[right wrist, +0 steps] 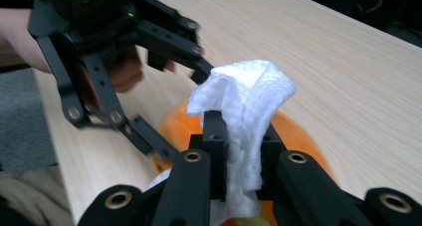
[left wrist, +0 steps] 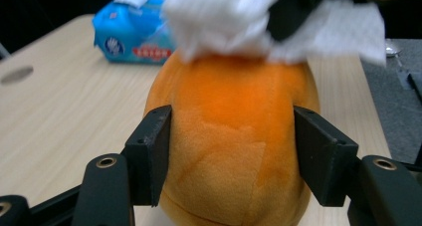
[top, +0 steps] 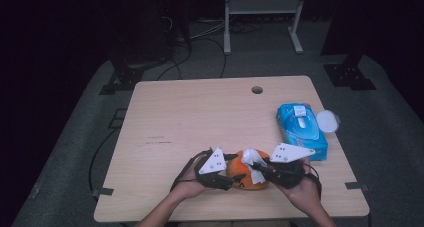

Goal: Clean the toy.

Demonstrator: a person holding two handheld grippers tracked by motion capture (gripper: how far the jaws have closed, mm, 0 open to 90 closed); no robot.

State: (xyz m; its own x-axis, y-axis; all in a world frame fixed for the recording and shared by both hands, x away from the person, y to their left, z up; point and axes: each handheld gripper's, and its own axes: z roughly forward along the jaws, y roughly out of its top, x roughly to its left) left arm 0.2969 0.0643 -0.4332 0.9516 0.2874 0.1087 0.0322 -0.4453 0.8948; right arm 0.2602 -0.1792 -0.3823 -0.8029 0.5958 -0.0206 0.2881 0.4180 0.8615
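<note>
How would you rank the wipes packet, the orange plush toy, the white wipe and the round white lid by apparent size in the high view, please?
1. Wipes packet, the largest.
2. Orange plush toy, partly hidden by both grippers, so this place is unsure.
3. White wipe and round white lid look alike in size; I would not rank them.

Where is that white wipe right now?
The white wipe is pinched in the right gripper atop the orange plush toy, near the table's front edge in the high view.
</note>
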